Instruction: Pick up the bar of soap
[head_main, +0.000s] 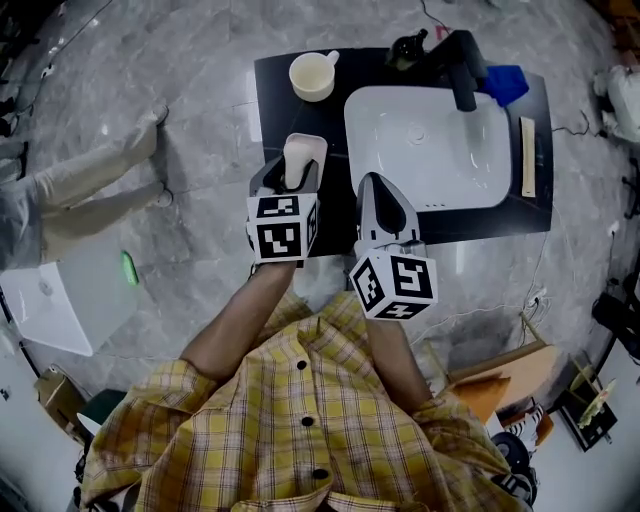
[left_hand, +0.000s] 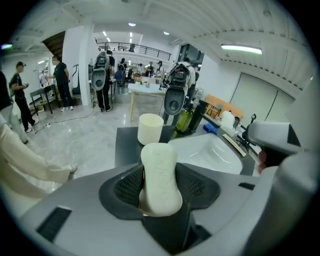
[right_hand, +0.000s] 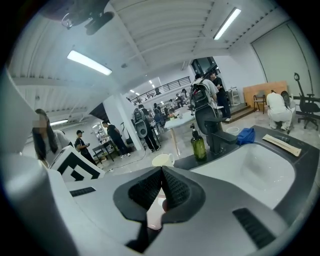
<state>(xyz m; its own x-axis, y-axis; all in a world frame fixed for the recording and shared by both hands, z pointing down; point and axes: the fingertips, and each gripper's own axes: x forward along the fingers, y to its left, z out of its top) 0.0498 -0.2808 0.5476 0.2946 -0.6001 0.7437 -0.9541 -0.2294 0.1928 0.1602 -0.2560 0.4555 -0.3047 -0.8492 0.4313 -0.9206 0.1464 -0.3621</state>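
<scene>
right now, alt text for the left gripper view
The left gripper clamps an upright cream oval bar of soap between its dark jaws. Behind it, a cream cup and a white rectangular sink sit on a black countertop.

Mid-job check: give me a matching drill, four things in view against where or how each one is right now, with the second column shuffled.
Things
1. bar of soap
2. cup
3. blue item
4. right gripper

States
A. shut, nothing clamped in it
B. on the dark counter, left of the sink
C. clamped in the left gripper
D. on the counter just right of the faucet

Pairs: 1-C, 2-B, 3-D, 4-A
</scene>
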